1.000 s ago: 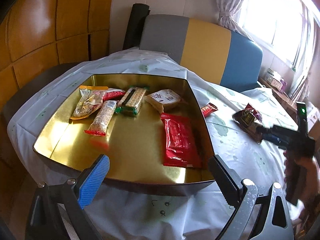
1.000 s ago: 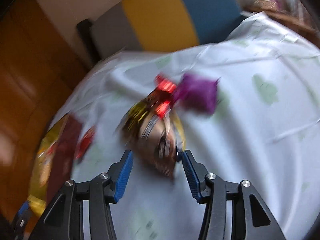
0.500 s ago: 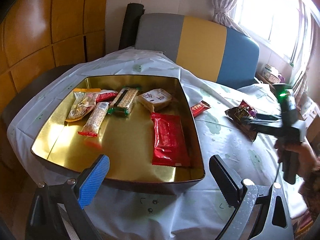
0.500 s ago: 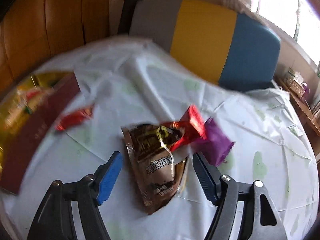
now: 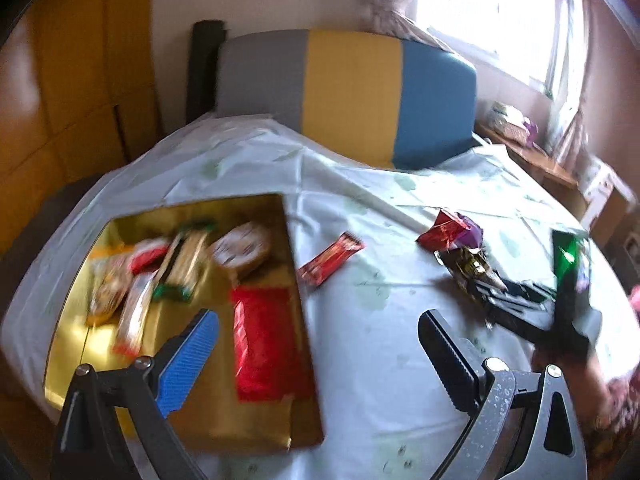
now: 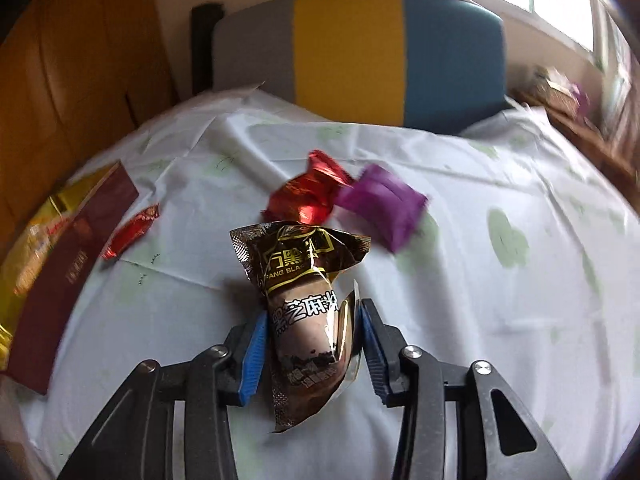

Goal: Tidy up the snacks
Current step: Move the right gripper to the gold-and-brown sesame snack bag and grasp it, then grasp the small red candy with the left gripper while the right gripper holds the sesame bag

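Note:
My right gripper is shut on a brown snack packet on the white tablecloth; the packet also shows in the left wrist view. Just beyond it lie a red foil snack and a purple snack. A small red bar lies beside the gold tin, which holds several snacks, including a large red packet. My left gripper is open and empty, above the tin's right edge.
The round table has a white cloth with green prints. A grey, yellow and blue sofa back stands behind it. A wooden wall is at the left, a window and side shelf at the right. The tin's dark red side shows at left.
My right gripper has closed on the brown packet that lay between its open jaws. My left gripper has swung to the right, from the tin toward the loose snacks.

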`<state>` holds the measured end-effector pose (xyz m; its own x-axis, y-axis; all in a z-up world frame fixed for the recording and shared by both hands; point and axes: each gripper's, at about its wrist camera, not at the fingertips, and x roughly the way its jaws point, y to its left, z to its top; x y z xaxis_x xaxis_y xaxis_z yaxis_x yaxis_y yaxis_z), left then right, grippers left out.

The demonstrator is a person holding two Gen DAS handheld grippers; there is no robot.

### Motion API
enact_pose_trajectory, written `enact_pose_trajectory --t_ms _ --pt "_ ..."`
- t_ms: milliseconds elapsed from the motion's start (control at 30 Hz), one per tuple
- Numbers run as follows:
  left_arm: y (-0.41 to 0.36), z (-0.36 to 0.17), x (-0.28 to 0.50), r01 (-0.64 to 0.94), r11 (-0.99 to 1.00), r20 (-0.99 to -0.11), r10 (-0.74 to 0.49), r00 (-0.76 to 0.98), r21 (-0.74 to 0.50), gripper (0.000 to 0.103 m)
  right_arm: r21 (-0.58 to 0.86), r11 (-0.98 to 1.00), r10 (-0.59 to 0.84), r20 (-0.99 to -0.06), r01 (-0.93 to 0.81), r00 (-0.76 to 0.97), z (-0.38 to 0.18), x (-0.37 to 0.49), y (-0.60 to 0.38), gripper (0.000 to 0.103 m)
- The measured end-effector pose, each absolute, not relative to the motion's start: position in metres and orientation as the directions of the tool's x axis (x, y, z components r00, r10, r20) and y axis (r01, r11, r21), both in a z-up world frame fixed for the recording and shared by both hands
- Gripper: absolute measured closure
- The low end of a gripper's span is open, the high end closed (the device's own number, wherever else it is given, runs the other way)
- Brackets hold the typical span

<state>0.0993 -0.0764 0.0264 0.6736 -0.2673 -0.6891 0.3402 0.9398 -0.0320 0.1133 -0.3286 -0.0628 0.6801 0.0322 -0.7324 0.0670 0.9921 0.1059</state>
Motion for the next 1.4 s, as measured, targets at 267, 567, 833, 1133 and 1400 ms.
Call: enact_pose_trajectory --t_ms 267,567,833,1133,1400 --pt "-0.138 0.019 0.167 0.452 0.891 -0.774 -0.261 0.577 0.036 0.003 0.180 0.978 0.057 -0.724 0.109 0.688 -0.069 0.107 -0.343 0.058" --pt "-0.173 -0.019 0.212 0.541 0.818 -0.822 -0.164 0.545 0.196 0.034 0.203 0.973 0.071 -0.711 0.107 0.699 -0.072 0.105 -0.346 0.058" --pt "-0.188 -0.052 0.232 0.592 0.779 -0.879 -0.118 0.461 0.207 0.061 0.219 0.970 0.082 -0.704 0.105 0.705 -0.074 0.103 -0.347 0.058" --pt "-0.189 -0.052 0.227 0.613 0.779 -0.899 -0.167 0.405 0.131 0.088 0.240 0.965 0.098 -0.697 0.103 0.711 -0.075 0.102 -0.350 0.058" --pt "-0.188 -0.042 0.220 0.605 0.787 -0.892 -0.183 0.413 0.119 0.039 0.247 0.964 0.103 -0.694 0.101 0.713 -0.074 0.102 -0.351 0.058"
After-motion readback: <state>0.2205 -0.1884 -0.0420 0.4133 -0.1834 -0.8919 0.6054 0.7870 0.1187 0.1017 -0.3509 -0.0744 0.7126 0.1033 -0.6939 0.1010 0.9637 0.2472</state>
